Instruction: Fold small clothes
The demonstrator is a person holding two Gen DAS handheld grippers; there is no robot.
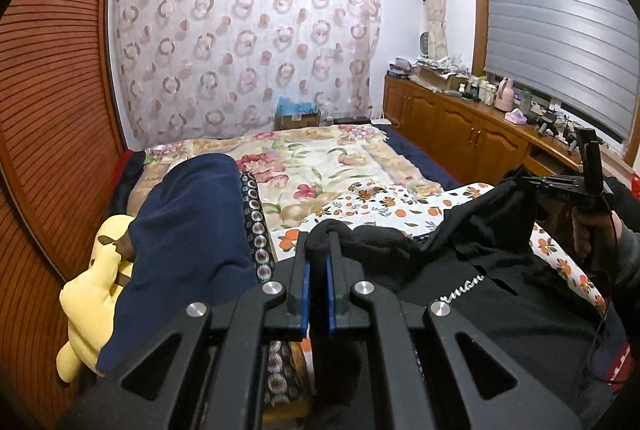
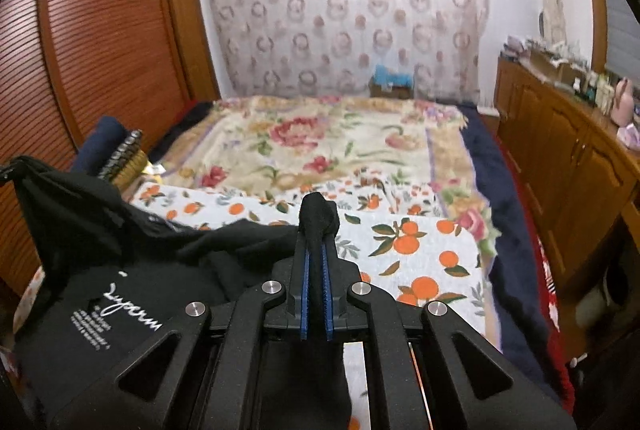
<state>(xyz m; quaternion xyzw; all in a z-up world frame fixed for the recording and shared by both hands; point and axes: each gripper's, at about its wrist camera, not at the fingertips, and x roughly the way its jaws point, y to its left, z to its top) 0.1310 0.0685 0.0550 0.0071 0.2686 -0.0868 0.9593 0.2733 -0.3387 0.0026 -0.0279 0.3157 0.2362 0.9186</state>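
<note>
Mid-fold: left gripper (image 1: 318, 250) and right gripper (image 2: 317, 230) each pinching the black garment (image 1: 500, 270), apparently lifted, needing lowering onto the bed (image 2: 420, 262) at frame centre.

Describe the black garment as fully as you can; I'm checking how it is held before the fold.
The black garment looks like soft, matte knit fabric with white script and small print on it. It is crumpled, not yet folded, draped over the orange-print sheet on the bed. The left gripper and the right gripper are each shut on a bunched edge of it, lifting both ends so the cloth sags between them.
</note>
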